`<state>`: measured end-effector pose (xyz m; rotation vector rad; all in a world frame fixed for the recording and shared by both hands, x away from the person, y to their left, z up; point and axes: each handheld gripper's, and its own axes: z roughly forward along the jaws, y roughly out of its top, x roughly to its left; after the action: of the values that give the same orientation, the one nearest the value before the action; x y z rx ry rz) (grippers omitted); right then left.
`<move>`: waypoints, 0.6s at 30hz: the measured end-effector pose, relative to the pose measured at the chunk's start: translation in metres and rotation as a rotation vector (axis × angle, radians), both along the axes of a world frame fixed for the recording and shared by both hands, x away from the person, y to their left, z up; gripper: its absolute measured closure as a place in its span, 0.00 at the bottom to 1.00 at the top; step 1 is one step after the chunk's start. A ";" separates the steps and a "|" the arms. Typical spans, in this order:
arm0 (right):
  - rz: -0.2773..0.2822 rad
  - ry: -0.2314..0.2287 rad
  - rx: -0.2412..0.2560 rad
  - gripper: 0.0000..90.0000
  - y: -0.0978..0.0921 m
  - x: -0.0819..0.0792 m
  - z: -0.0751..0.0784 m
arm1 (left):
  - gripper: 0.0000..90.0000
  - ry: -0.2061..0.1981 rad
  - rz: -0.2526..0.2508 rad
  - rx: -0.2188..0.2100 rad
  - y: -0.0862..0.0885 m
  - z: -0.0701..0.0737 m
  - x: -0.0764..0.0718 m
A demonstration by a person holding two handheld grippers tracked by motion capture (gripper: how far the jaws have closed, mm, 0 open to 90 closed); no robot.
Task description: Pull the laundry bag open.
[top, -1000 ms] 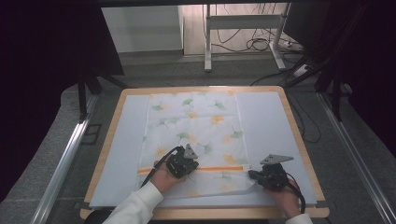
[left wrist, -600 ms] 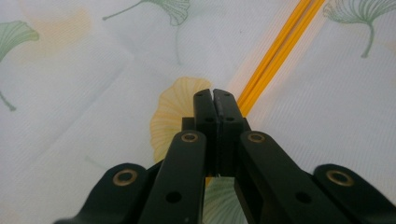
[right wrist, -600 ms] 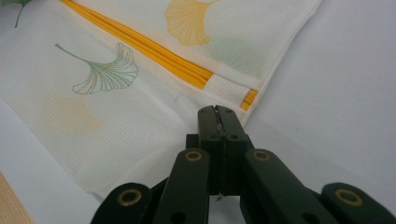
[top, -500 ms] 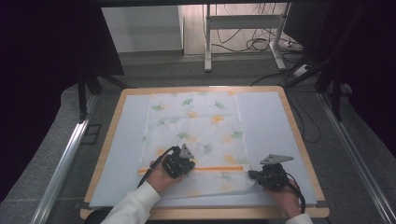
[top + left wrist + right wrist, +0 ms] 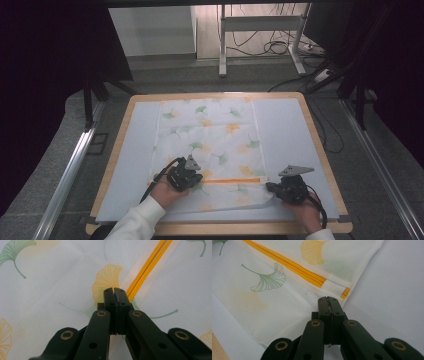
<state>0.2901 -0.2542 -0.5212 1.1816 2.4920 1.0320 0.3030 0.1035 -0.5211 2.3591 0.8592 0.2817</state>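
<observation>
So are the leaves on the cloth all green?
No, the cloth has both green and yellow-orange leaves printed on it, as the high view shows.

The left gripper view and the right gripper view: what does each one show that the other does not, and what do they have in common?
Left gripper view: cloth on every side and a yellow leaf print beyond the left gripper. Right gripper view: the cloth's corner, the pale mat and a strip of wooden table edge near the right gripper. Both: shut black jaws and the orange stripe.
</observation>
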 end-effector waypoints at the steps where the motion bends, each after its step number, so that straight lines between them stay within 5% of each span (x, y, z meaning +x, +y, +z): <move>1: 0.000 0.000 0.000 1.00 0.000 0.000 0.000 | 1.00 0.000 0.000 0.003 0.001 0.000 0.000; 18: -0.001 0.003 0.003 1.00 0.000 0.000 0.000 | 1.00 0.007 0.020 0.000 0.015 0.000 -0.002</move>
<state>0.2901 -0.2544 -0.5211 1.1862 2.4924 1.0344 0.3013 0.1183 -0.5214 2.3542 0.8868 0.2820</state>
